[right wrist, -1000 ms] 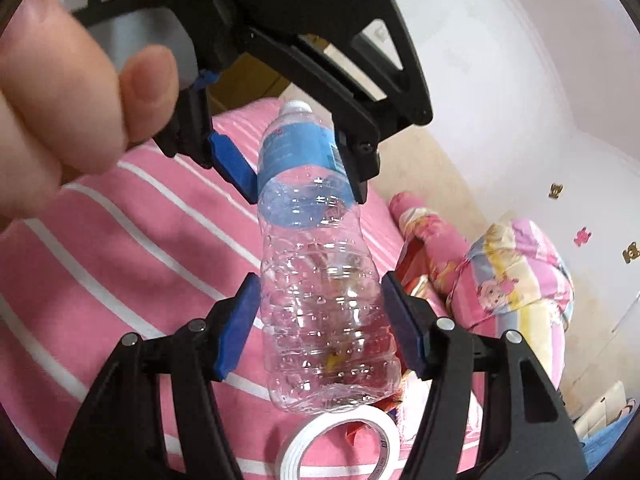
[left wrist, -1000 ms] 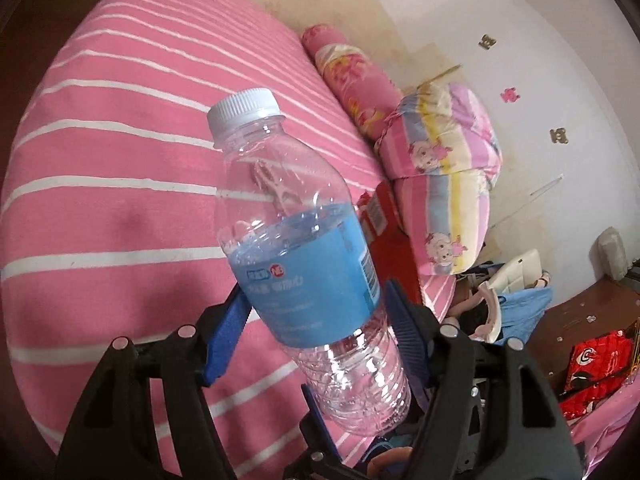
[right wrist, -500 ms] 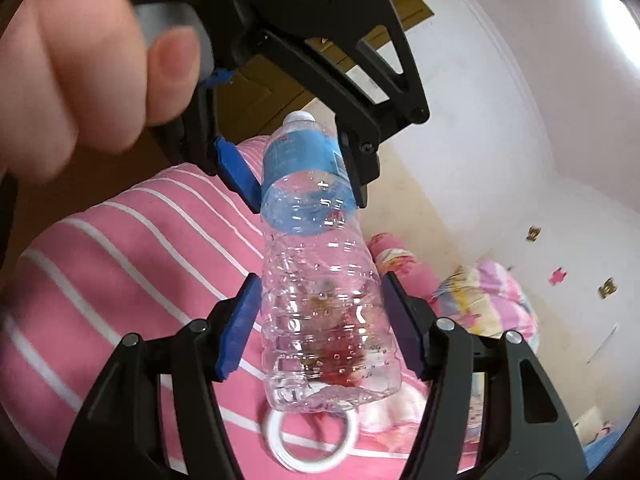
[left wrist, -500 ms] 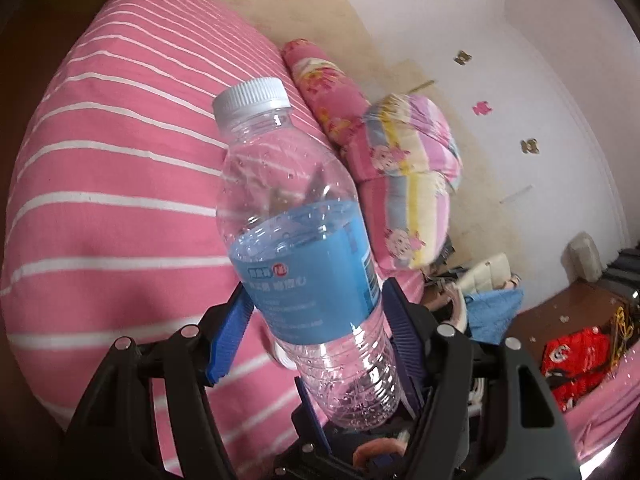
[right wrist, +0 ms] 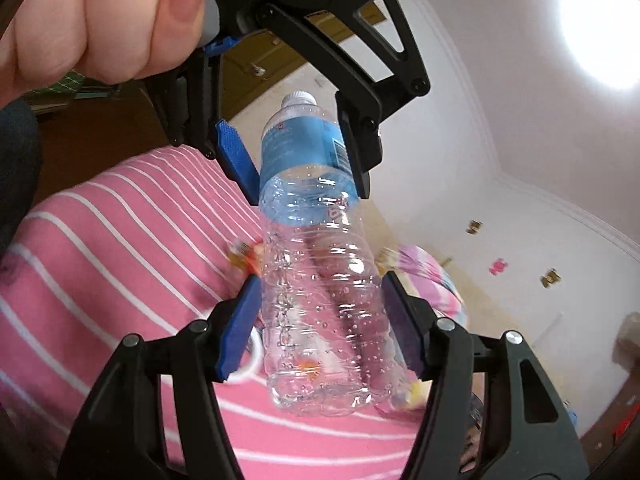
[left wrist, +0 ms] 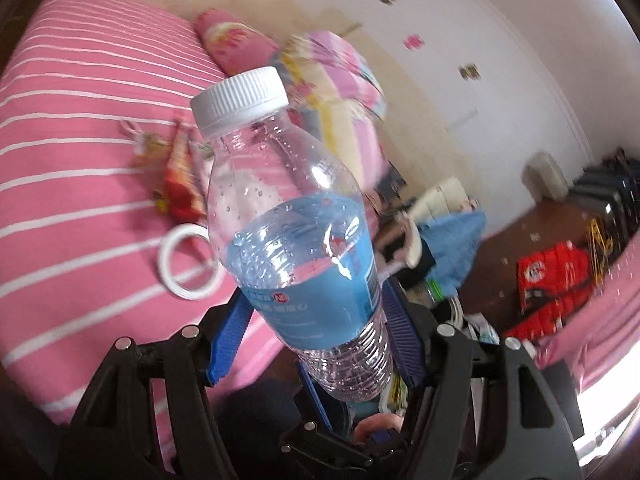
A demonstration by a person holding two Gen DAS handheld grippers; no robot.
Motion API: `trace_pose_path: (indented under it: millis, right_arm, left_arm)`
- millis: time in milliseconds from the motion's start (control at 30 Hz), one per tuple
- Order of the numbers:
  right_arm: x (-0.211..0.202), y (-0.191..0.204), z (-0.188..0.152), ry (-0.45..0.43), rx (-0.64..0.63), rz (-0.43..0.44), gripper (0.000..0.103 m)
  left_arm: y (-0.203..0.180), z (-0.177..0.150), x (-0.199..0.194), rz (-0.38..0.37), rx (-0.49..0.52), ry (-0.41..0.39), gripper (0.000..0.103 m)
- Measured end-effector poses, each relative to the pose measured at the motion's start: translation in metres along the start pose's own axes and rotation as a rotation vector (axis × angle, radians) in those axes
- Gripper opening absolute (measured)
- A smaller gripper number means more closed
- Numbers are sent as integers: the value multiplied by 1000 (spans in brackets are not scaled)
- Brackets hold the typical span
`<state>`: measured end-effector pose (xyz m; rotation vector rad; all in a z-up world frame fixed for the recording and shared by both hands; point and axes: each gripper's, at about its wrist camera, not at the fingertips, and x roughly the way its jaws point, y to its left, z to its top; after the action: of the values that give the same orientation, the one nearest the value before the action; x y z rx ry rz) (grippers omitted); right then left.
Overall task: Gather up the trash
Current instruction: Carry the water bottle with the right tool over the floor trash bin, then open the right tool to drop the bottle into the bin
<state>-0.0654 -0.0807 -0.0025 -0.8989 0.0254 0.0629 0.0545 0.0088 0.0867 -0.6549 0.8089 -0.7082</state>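
Two grippers clamp one clear plastic water bottle (left wrist: pixel 298 248) w/ a blue label and white cap (left wrist: pixel 240 100), held in the air above the pink striped bed (left wrist: pixel 80 140). The left gripper (left wrist: pixel 316 336) presses its blue pads on the label band; the right gripper (right wrist: pixel 320 328) squeezes the ribbed lower body, approx. half-wide jaws on both. In the right wrist view the person's hand (right wrist: pixel 80 20) is cut off at the top-left edge, and the bottle base hides most of the white tape ring (right wrist: pixel 246 364). In the left wrist view that ring is partly behind the bottle, and the red snack wrapper (left wrist: pixel 180 184) beside it is blurred, print unreadable; the folded quilt (left wrist: pixel 336 92) is smeared too. Vs. a second ago: the bottle sits higher off the bed, the tape ring and wrapper now show in the left view, more floor clutter is visible, and both grips are unchanged.
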Motion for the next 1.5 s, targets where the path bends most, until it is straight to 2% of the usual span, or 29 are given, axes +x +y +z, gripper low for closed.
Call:
trace_pose_path:
  millis: [200, 433, 800, 1233, 1300, 1333, 1367, 1433, 1500]
  right_arm:
    - [-27, -28, -40, 95, 32, -86, 62]
    - [-65, -47, -107, 263, 108, -149, 62]
    - [-109, -36, -228, 540, 176, -159, 62]
    - [-119, -13, -346, 840, 264, -134, 63]
    - [-116, -2, -359, 892, 210, -153, 69]
    - [-116, 7, -363, 911, 148, -181, 80]
    - [-119, 14, -366, 912, 108, -200, 85]
    - [-122, 24, -365, 899, 57, -210, 89]
    - [-126, 30, -357, 881, 49, -200, 91]
  left_arm:
    - [-50, -25, 52, -44, 75, 116, 64]
    - [-88, -75, 141, -79, 139, 324, 64]
    - [-96, -180, 282, -76, 177, 686, 64]
    - [-99, -285, 413, -26, 292, 983, 65]
    - [-101, -297, 429, 13, 346, 1015, 72]
    - [-104, -303, 435, 31, 375, 1026, 79]
    - [-104, -307, 439, 40, 401, 1029, 82]
    - [-103, -313, 442, 60, 442, 1030, 84]
    - [-99, -311, 437, 38, 415, 1036, 86]
